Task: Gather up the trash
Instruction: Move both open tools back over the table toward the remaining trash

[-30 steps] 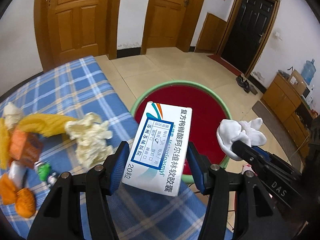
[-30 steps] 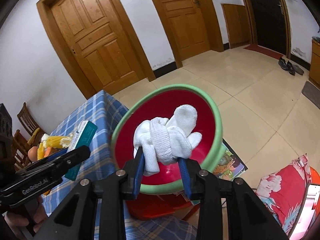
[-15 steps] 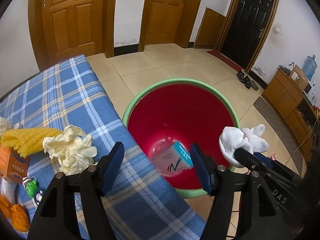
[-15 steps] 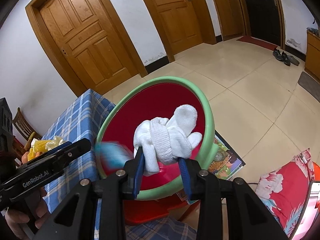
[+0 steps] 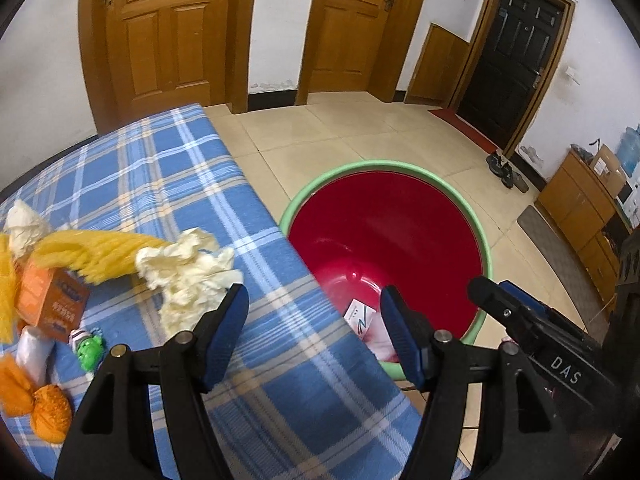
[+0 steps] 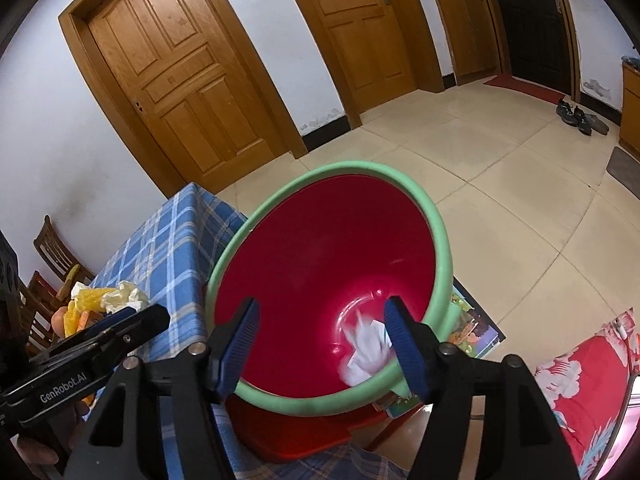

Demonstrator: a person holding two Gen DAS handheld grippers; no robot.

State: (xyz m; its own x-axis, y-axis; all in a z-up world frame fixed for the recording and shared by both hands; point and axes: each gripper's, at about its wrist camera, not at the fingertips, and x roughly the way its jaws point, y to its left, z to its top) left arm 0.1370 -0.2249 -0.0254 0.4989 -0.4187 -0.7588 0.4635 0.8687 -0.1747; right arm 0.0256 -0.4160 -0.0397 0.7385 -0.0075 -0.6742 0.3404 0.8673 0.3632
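Observation:
A red basin with a green rim (image 5: 486, 256) stands beside the table's edge. A white medicine box (image 5: 360, 316) lies in its bottom. My left gripper (image 5: 313, 294) hangs open over the table edge and the basin, with nothing between its fingers. The jaws of my right gripper (image 6: 322, 304) are opening above the basin (image 6: 440, 240), and a white wad of cloth (image 6: 366, 348), blurred, lies low inside it, clear of the pads. On the blue plaid tablecloth (image 5: 160, 168) lie crumpled cream paper (image 5: 188, 268), yellow mesh (image 5: 92, 252) and an orange box (image 5: 52, 300).
A small green toy (image 5: 90, 350) and orange lumps (image 5: 50, 408) sit at the table's left. Wooden doors, shoes (image 5: 506, 170) and a wooden cabinet (image 5: 580, 208) line the tiled room. Red floral fabric (image 6: 592, 384) lies to the right, and wooden chairs (image 6: 52, 248) stand behind the table.
The left gripper opened and the white box dropped into the basin. After that the right gripper opened and the white cloth fell in too. Neither hand has shifted much.

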